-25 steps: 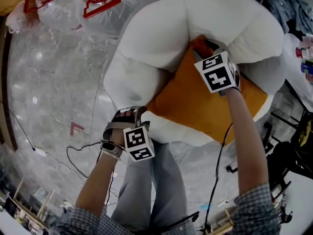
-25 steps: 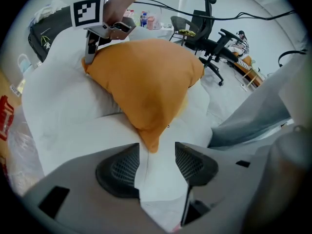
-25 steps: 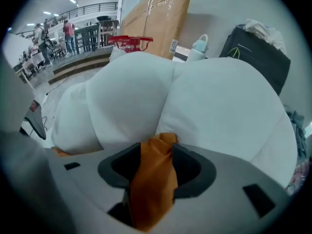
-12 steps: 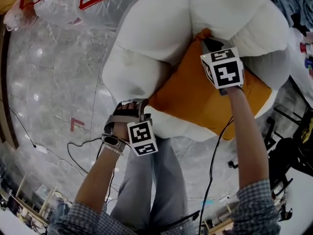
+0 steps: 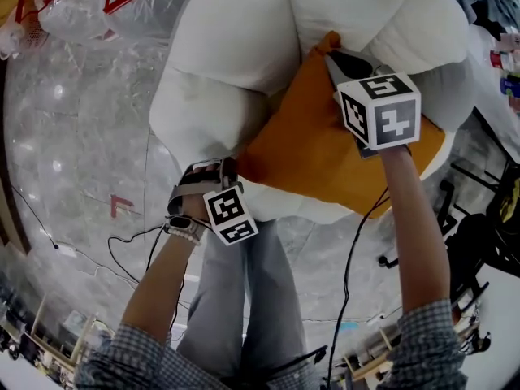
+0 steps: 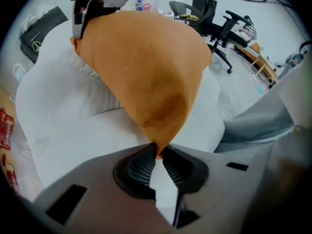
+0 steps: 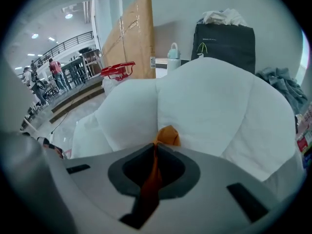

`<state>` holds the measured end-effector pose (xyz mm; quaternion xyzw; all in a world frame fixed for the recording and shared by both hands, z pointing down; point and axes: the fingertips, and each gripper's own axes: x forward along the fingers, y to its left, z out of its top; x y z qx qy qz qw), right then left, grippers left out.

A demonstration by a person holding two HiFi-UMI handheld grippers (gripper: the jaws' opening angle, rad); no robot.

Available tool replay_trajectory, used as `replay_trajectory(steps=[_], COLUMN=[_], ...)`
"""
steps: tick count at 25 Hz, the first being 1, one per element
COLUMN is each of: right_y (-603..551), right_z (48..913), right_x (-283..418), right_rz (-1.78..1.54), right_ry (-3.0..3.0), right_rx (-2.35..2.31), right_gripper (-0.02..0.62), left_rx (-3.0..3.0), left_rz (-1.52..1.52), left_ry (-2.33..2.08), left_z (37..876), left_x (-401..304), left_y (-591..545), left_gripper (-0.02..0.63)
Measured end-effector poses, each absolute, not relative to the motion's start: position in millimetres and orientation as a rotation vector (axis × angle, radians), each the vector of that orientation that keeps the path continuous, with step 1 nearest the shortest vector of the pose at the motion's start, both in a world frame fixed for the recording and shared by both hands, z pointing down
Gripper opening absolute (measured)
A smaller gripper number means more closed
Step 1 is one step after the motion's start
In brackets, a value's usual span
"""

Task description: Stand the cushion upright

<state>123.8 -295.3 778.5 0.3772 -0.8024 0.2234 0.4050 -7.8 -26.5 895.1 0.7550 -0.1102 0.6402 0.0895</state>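
An orange cushion (image 5: 321, 149) lies tilted against a big white padded seat (image 5: 236, 47). My left gripper (image 5: 236, 167) points straight down at the cushion's near corner. Its jaws have just been closing, and in the left gripper view (image 6: 158, 152) the pads pinch that corner's tip. The cushion (image 6: 151, 67) rises away from them. My right gripper (image 5: 332, 57) holds the far upper corner. Its jaws have also just closed, and in the right gripper view (image 7: 153, 172) orange fabric runs between them, with the corner tip (image 7: 167, 136) poking out.
A glossy marble floor (image 5: 81, 136) with cables (image 5: 122, 246) surrounds the seat. Clear plastic bags with red hangers (image 5: 81, 6) lie at far left. A cardboard box (image 7: 134, 38) and a black bag (image 7: 224, 43) stand behind the seat. Office chairs (image 6: 219, 23) are off to one side.
The left gripper sank onto the cushion's near corner and closed on it. The right gripper closed on the far corner and lifted it a little, rolling as it rose.
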Motion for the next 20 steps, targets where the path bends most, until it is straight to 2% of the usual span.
replay_trajectory(steps=[9,20], right_y=[-275.2,-245.0], right_z=[714.4,597.8], right_x=[143.8,209.6], right_rz=[0.565,0.556], right_ry=[-2.101,-2.150], right_rx=[1.053,1.312], right_gripper=[0.026,0.025], left_rx=[2.182,2.209], left_rz=[1.689,1.444], left_ry=[-0.413,-0.498], left_z=[823.7,706.5], left_x=[5.9,43.6], left_y=[-14.2,-10.9], left_gripper=[0.046,0.044])
